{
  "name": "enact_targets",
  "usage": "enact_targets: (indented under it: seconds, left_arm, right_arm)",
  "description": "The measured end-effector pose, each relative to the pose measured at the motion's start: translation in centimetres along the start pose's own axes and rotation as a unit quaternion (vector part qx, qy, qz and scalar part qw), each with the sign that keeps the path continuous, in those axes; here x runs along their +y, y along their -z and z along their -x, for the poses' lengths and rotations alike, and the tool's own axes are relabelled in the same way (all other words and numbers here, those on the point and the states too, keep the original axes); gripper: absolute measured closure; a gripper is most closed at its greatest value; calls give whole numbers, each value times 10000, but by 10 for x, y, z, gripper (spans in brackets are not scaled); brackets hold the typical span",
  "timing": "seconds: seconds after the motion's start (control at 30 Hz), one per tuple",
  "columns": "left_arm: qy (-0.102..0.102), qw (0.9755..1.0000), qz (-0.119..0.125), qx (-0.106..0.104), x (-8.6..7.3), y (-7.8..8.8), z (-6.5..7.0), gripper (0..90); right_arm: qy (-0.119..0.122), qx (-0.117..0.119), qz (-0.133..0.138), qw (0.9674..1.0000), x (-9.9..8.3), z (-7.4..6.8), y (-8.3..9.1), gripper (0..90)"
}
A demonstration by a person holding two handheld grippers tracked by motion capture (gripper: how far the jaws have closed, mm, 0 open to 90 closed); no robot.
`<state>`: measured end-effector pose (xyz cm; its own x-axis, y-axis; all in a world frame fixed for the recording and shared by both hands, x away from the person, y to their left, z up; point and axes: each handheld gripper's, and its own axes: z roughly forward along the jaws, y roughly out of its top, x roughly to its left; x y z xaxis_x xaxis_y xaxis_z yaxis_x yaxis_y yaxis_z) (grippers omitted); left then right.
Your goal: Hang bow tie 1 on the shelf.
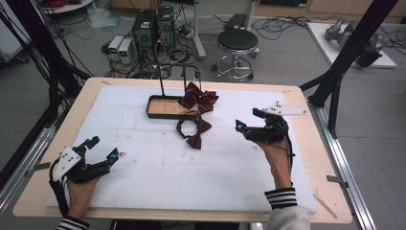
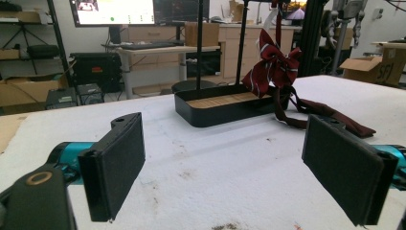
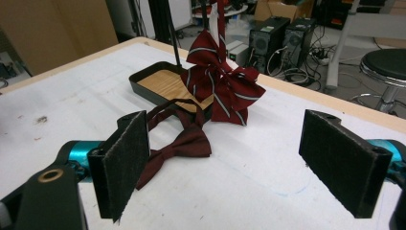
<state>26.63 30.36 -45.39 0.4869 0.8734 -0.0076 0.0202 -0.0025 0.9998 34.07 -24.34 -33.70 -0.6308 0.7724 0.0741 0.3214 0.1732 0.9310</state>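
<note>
Open jaws, plain bow tie (image 3: 179, 143) just beyond

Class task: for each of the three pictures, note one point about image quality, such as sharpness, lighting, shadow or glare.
High view: even, soft light with faint shadows on the white mat, and low detail overall. Left gripper view: the near jaws of the left hand-held gripper look soft, and the monitor behind is overexposed. Right gripper view: the plain bow tie is fairly sharp, with little shadow beneath.
</note>
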Motion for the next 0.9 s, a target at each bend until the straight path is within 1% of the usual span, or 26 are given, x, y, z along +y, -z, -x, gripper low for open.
enact_targets:
  seconds: [0.1, 0.13, 0.17, 0.23, 0.27, 0.3, 0.4, 0.53, 0.63, 0.8, 0.83, 0.9]
  left_arm:
    - [-4, 10000, 11, 3, 0, 0, 0, 152]
    - [-9, 10000, 9, 3, 0, 0, 0, 152]
    - [-8, 10000, 9, 1, 0, 0, 0, 152]
    - [-2, 10000, 14, 1, 0, 0, 0, 152]
    - [-13, 10000, 8, 0, 0, 0, 0, 152]
    - [-14, 10000, 7, 5, 0, 0, 0, 152]
    - [-6, 10000, 12, 2, 0, 0, 0, 152]
    - [-7, 10000, 14, 3, 0, 0, 0, 152]
    - [0, 10000, 20, 2, 0, 0, 0, 152]
    - [30, 10000, 34, 4, 0, 0, 0, 152]
    - [29, 10000, 39, 5, 0, 0, 0, 152]
    - [-9, 10000, 22, -3, 0, 0, 0, 152]
  right_arm:
    - [-28, -17, 55, 10000, -5, -1, 4, 162]
    - [-46, -40, 167, 9998, -11, -2, 8, 162]
    - [-46, -40, 167, 9998, -11, -2, 8, 162]
    - [-114, -43, 174, 9998, -18, -4, 12, 155]
    - [-107, -46, 194, 9997, -25, -5, 15, 153]
    - [-107, -46, 194, 9997, -25, -5, 15, 153]
    - [-198, -48, 229, 9995, -38, -5, 18, 148]
    - [-253, -45, 213, 9994, -44, -5, 19, 145]
    - [-284, -53, 121, 9995, -50, -5, 20, 136]
    - [-299, -70, 118, 9995, -55, -6, 21, 135]
    - [-261, -89, 125, 9995, -57, -6, 20, 135]
    - [-273, -126, 142, 9994, -61, -9, 20, 135]
